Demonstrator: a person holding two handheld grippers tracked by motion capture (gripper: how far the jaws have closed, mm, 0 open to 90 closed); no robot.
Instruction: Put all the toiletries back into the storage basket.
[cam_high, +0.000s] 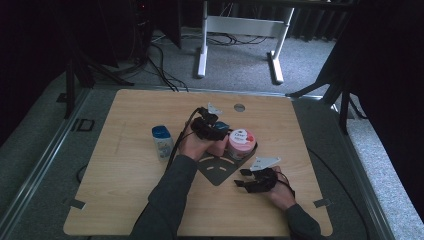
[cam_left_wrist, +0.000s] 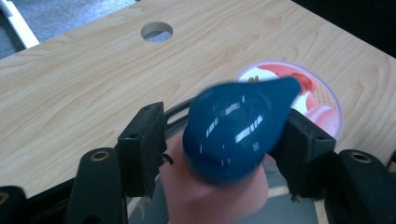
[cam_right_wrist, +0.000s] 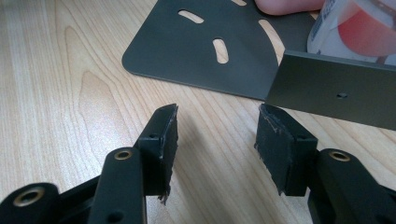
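The left gripper (cam_left_wrist: 224, 140) straddles a pink bottle with a blue teardrop cap (cam_left_wrist: 238, 133), standing upright on the dark slotted plate (cam_high: 220, 172) at bench (cam_high: 150, 200) centre, just left of the pink-lidded tub (cam_high: 242, 142). Its jaws are released: a gap shows beside the left pad, while the right pad sits close against the cap; contact there cannot be confirmed.

Risk: withdrawing the left gripper sideways could let a pad catch the cap overhang and tip the tall, narrow bottle against the tub. Lift clear first.

The cap is glossy and smooth; the body is matte pink.

The right gripper (cam_right_wrist: 215, 140) is released and empty, resting on the bench near the plate's raised edge.
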